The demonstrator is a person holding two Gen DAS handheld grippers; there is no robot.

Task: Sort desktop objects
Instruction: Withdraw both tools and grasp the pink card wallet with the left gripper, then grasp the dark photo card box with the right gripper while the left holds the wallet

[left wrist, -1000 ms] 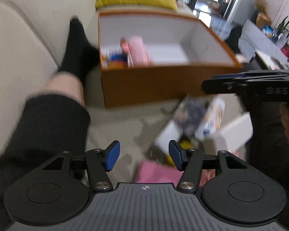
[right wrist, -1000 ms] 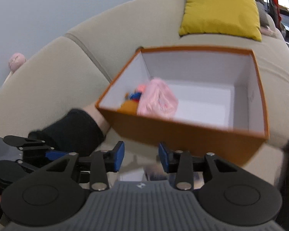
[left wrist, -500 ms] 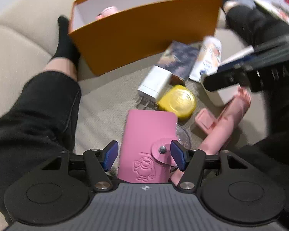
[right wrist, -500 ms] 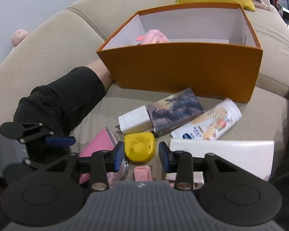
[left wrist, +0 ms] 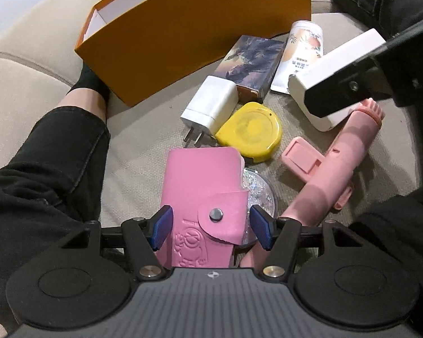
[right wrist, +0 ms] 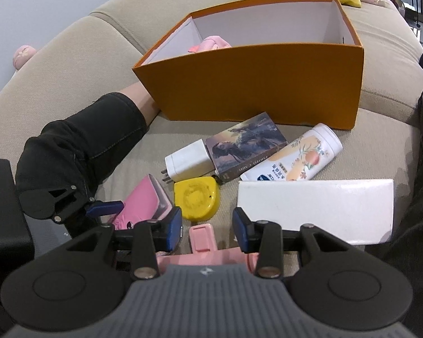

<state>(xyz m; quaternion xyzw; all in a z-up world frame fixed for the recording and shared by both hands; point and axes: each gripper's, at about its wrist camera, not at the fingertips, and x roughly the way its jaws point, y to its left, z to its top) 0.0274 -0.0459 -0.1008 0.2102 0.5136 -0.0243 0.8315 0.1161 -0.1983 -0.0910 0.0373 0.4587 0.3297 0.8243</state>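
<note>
You are lining up a pick: your left claw [left wrist: 210, 226] hangs wide open astride the pink wallet [left wrist: 203, 194] lying on the sofa [left wrist: 28, 84], your right claw [right wrist: 207, 232] open and empty, so next lower, close, and carry it to the orange box [right wrist: 253, 84].

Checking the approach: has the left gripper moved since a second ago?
Yes. The left gripper has come down and away from the orange box, and its open fingers now straddle the pink wallet.
</note>
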